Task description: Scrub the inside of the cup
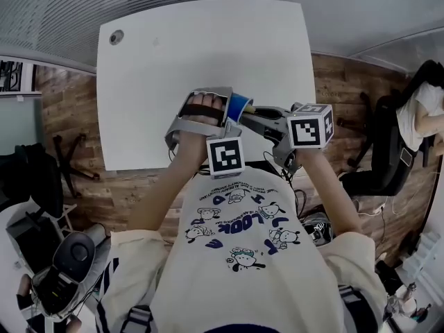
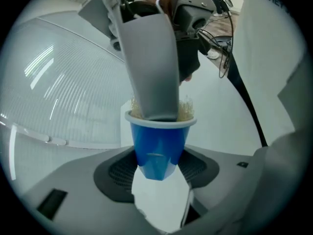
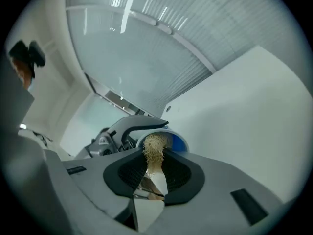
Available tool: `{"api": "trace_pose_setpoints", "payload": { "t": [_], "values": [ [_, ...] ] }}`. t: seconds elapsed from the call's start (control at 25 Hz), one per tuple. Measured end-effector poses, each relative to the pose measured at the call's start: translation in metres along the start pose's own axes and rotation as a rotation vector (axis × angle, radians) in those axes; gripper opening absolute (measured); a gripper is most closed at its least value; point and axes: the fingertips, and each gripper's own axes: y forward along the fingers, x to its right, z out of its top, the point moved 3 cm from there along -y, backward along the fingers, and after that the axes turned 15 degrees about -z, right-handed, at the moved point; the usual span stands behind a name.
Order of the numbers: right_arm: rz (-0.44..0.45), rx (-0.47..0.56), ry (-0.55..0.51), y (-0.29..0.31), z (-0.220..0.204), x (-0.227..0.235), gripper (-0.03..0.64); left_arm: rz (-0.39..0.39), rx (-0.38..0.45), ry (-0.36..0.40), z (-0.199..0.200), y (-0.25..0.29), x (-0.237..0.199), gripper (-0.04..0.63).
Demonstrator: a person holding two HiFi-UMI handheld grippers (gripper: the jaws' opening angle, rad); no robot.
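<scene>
Cup [image 2: 159, 148] | handling: likely light and thin-walled, flexes if squeezed, smooth taper may slip; grip low across the body | look: blue, tapered, pale rim | where: mid-air near table [image 1: 201, 61] edge, clamped in left tool [image 2: 159, 174] | right tool [image 3: 154, 173] pinching straw-coloured scrubber [image 3: 155, 148], fibre head in cup mouth

Item count: one blue cup [image 2: 159, 148]; one fibre scrubber [image 3: 154, 150]; two grippers, left gripper [image 2: 159, 166] and right gripper [image 3: 152, 174]; one white table [image 1: 201, 47].
</scene>
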Motion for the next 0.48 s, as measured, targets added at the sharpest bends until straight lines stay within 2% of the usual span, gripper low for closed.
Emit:
{"api": "trace_pose_setpoints", "payload": {
  "t": [0.08, 0.16, 0.48],
  "values": [
    [0.041, 0.02, 0.099, -0.0024, 0.0067, 0.0016, 0.088, 0.06, 0.011, -0.02, 0.0013, -0.0038, -0.0077, 0.288],
    [0.065, 0.031, 0.141, -0.0031, 0.0112, 0.0019, 0.087, 0.079, 0.007, -0.029, 0.0019, -0.0052, -0.0109, 0.287],
    [0.059, 0.004, 0.137, -0.004, 0.0109, 0.0043, 0.087, 0.103, -0.014, -0.021, 0.0038, -0.0049, -0.0129, 0.287]
  ]
}}
